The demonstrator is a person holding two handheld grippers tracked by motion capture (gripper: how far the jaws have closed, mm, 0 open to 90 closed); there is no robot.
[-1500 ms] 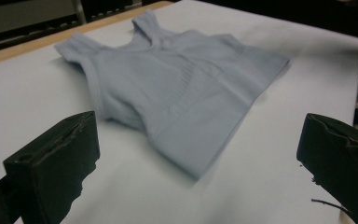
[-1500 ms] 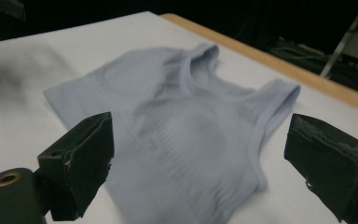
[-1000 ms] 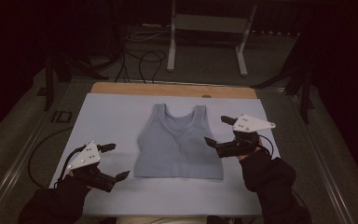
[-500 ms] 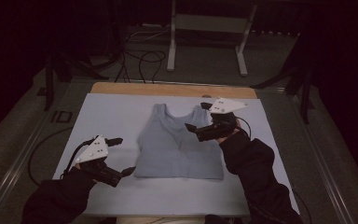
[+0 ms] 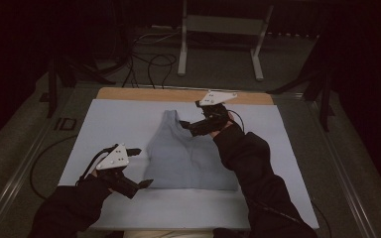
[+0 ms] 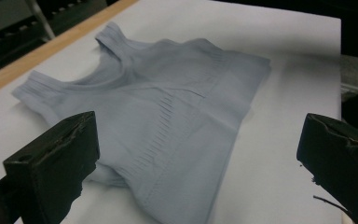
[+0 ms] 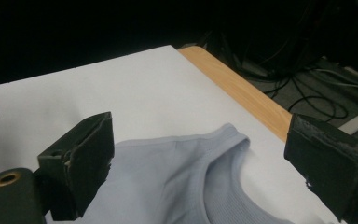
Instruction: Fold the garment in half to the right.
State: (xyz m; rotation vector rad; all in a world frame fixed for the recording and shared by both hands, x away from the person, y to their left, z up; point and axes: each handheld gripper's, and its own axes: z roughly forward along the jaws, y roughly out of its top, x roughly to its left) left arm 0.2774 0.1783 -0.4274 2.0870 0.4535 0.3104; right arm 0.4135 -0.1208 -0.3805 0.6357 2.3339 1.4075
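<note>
On the left side of the high view, the left gripper [image 5: 138, 167] was held low over the pale sheet [image 5: 114, 119] that covered the table, just beside the lower left corner of the light blue tank top [image 5: 188, 158]. Its jaws stood wide apart and held nothing. In the left gripper view the same two black jaws framed the garment, and the hem corner lay close to the left jaw, but I could not tell if it touched.

The tank top lay flat in the middle of the sheet, with its straps pointing to the far edge and its hem toward the person. The wooden table edge [image 5: 178, 94] showed as a strip beyond the sheet.

Further right, the right gripper [image 5: 191, 116] was over the top part of the garment, between the two straps, near the neckline. Its jaws were also spread open, with no cloth between them. In the right gripper view one shoulder strap [image 7: 228, 140] lay between the jaws, below them, on the sheet.
</note>
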